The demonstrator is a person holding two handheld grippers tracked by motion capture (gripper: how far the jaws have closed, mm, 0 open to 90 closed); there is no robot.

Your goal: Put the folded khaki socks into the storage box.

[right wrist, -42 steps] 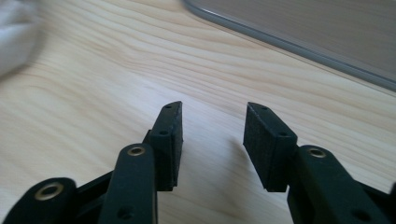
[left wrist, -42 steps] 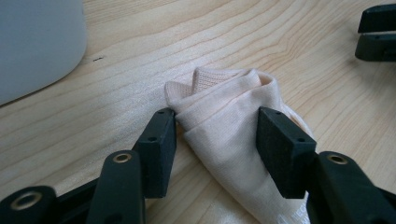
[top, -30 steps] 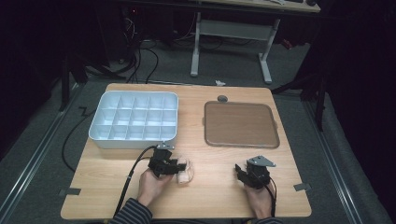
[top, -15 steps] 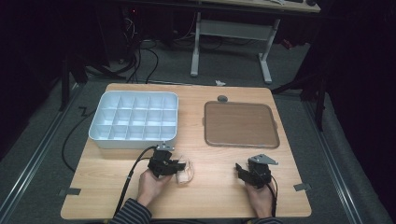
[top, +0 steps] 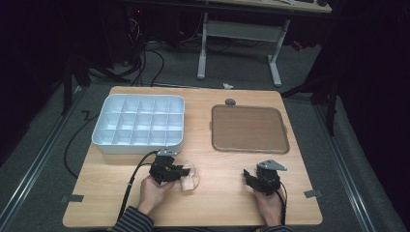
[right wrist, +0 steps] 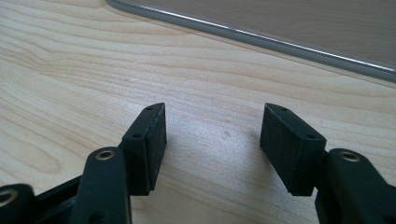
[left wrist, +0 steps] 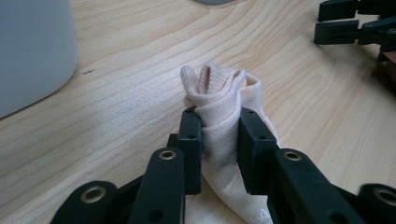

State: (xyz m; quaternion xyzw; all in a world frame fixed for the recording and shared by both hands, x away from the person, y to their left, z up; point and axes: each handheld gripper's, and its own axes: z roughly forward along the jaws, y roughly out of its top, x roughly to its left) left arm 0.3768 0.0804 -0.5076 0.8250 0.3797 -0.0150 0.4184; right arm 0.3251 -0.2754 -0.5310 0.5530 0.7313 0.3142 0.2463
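Observation:
A cream knitted cloth [left wrist: 219, 88], rolled like a sock, lies on the wooden table [top: 222, 203] near the front left. My left gripper [left wrist: 219, 116] pinches its middle between both pads. Its jaws have just been closing with the cloth between them. In the high view the left gripper [top: 185, 171] points right at the cloth [top: 192, 179]. My right gripper [right wrist: 212, 121] rests low over bare wood. Its jaws stand wide apart and have just been opening, with nothing between them. In the high view the right gripper [top: 247, 175] sits at the front right.
A white compartment tray [top: 138, 147] stands at the back left, and its wall [left wrist: 32, 46] is close to the cloth. A brown flat tray [top: 249, 128] lies at the back right, its rim [right wrist: 280, 39] just beyond the right gripper. A small grey disc [top: 230, 102] sits behind it.
The left gripper's jaws have drawn in on the cloth. Both hands stay about where they were.

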